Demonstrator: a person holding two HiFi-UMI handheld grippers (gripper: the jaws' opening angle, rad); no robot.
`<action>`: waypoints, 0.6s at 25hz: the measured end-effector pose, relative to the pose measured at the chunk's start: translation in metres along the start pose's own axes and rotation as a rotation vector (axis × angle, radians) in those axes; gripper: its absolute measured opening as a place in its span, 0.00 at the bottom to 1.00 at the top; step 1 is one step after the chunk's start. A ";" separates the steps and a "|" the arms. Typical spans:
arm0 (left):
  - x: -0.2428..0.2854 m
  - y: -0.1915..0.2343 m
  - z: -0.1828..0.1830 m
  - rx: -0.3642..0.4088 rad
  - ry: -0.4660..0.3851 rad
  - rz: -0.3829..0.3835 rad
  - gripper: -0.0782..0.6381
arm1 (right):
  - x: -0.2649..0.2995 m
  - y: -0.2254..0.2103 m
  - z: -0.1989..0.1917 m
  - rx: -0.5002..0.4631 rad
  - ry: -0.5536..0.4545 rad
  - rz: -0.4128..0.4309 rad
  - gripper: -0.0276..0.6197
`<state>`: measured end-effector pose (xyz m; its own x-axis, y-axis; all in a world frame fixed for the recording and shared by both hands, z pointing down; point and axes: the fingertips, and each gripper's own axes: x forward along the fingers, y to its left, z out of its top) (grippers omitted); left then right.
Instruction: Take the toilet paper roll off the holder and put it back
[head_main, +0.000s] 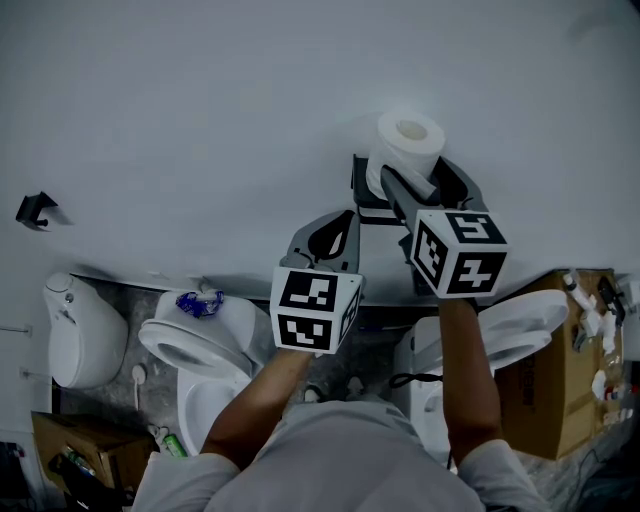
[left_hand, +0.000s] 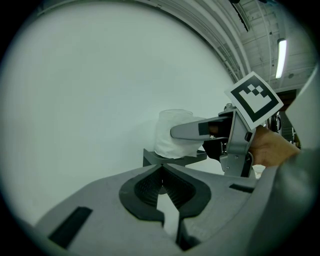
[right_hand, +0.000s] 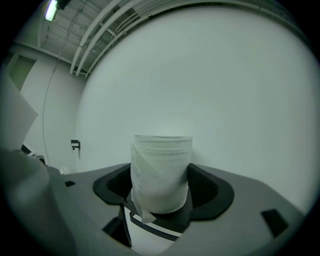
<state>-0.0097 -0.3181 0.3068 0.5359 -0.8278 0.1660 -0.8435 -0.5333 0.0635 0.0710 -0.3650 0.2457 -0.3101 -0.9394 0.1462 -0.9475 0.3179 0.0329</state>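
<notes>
A white toilet paper roll (head_main: 408, 140) (right_hand: 161, 172) stands upright on a black wall-mounted holder (head_main: 365, 203) (right_hand: 165, 223). My right gripper (head_main: 418, 168) (right_hand: 161, 200) reaches up to it, a jaw pressed close against each side of the roll's lower half. In the left gripper view the roll (left_hand: 172, 137) sits on the holder (left_hand: 170, 159) with one right finger lying across it. My left gripper (head_main: 347, 215) (left_hand: 161, 169) hangs below and left of the holder, shut and empty, its tips just short of the bracket.
The plain white wall fills the upper part of the head view, with a second small black holder (head_main: 35, 208) far left. Below stand white toilets (head_main: 200, 340) (head_main: 520, 320), a white fixture (head_main: 80, 330), and a cardboard box (head_main: 560, 400) at right.
</notes>
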 end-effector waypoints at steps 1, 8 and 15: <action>-0.001 -0.001 0.001 0.001 -0.001 -0.002 0.12 | -0.002 0.000 0.001 0.002 -0.005 -0.001 0.56; -0.006 -0.007 0.001 0.008 -0.006 -0.030 0.12 | -0.015 0.004 0.009 0.004 -0.036 -0.006 0.56; -0.014 -0.012 0.001 0.013 -0.007 -0.061 0.12 | -0.035 0.008 0.014 0.003 -0.061 -0.034 0.56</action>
<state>-0.0067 -0.3002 0.3031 0.5868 -0.7948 0.1548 -0.8086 -0.5851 0.0609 0.0734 -0.3318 0.2267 -0.2814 -0.9558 0.0849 -0.9579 0.2850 0.0336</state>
